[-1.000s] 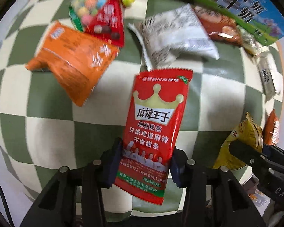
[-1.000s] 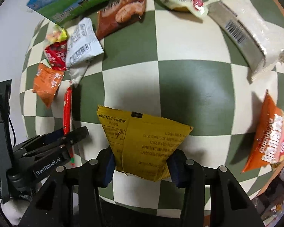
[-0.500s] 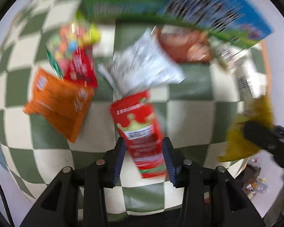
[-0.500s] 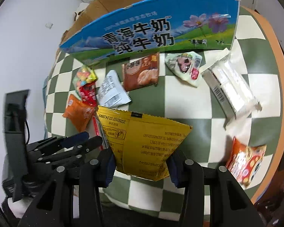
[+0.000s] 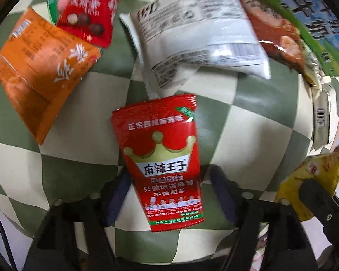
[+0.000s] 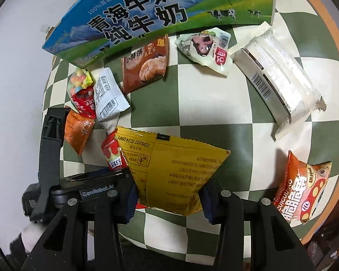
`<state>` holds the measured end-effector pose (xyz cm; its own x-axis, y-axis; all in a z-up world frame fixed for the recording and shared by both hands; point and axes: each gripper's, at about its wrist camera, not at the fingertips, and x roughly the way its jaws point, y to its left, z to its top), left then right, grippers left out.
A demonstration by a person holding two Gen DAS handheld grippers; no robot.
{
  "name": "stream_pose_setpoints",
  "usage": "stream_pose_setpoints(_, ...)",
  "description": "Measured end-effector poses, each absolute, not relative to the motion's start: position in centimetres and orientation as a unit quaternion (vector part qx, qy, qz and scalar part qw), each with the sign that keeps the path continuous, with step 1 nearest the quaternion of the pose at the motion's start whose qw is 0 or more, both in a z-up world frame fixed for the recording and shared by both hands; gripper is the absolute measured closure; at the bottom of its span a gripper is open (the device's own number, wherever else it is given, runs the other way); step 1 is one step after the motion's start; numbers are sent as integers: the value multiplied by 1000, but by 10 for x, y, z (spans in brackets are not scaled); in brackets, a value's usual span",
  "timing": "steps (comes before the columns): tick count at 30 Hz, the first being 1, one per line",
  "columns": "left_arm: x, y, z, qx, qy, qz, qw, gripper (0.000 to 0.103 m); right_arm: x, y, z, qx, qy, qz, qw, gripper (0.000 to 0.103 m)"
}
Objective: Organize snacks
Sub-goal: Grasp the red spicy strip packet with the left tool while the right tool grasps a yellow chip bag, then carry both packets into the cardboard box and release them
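My left gripper stands open around a red crown-printed spicy strip packet, which lies flat on the checkered table; its fingers are apart from the packet's edges. The packet also shows in the right wrist view. My right gripper is shut on a yellow snack bag, held above the table; the bag shows at the right edge of the left wrist view.
A blue-green milk carton box stands at the back. Around it lie an orange packet, a red candy packet, a white packet, a brown biscuit packet, a long clear-wrapped pack and an orange-red chip bag.
My left gripper has opened and the red packet now lies loose on the table. The right gripper, with the yellow bag, has come lower and closer to the table.
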<state>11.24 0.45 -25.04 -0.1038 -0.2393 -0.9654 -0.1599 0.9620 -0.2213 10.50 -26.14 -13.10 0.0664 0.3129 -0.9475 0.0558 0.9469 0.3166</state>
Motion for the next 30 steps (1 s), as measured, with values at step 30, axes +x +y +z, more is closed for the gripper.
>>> stream_pose_setpoints(30,397,-67,-46,1,606,-72,792,59,360,-294,32,48,568,33,821,54)
